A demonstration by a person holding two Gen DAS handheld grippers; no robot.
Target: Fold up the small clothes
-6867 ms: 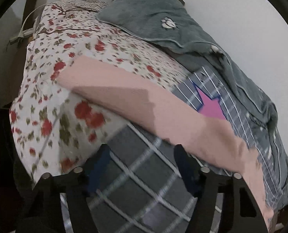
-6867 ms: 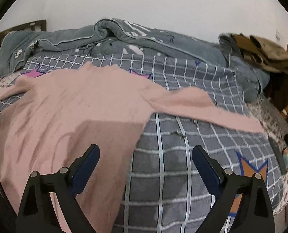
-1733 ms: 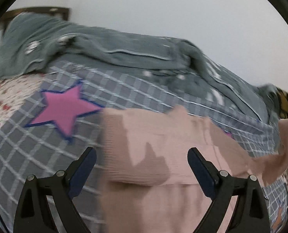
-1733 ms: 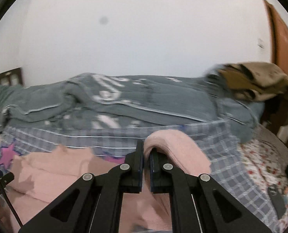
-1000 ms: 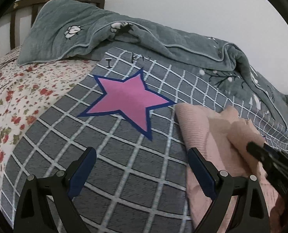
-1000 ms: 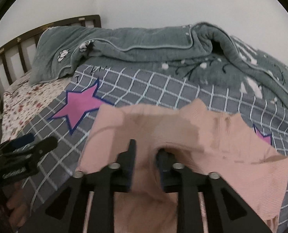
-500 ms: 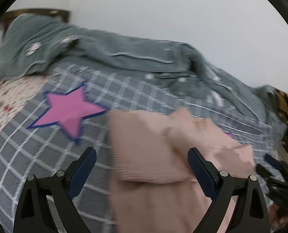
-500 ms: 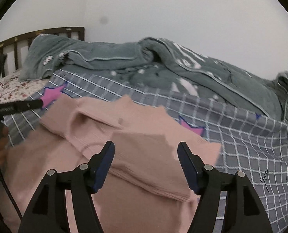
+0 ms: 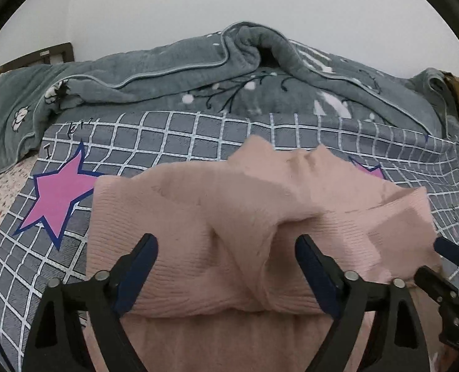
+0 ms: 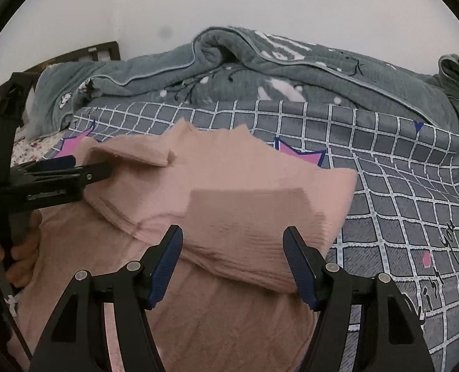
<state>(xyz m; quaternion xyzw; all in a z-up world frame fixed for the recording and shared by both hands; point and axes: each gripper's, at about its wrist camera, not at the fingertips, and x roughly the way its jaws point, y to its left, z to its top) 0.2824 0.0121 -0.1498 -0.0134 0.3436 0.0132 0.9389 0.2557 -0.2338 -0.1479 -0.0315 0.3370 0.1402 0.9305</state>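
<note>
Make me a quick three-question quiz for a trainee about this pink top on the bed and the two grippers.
1. True or false: the left gripper is shut on the pink sweater.
2. What does the pink sweater lie on? A) grey checked blanket B) green-grey quilt C) bare floor
3. Fill in: the printed shape on the blanket beside the sweater's left edge, in the left wrist view, is a pink ____.

Key
1. False: both the left gripper and the right gripper are open, holding nothing.
2. A
3. star
</note>
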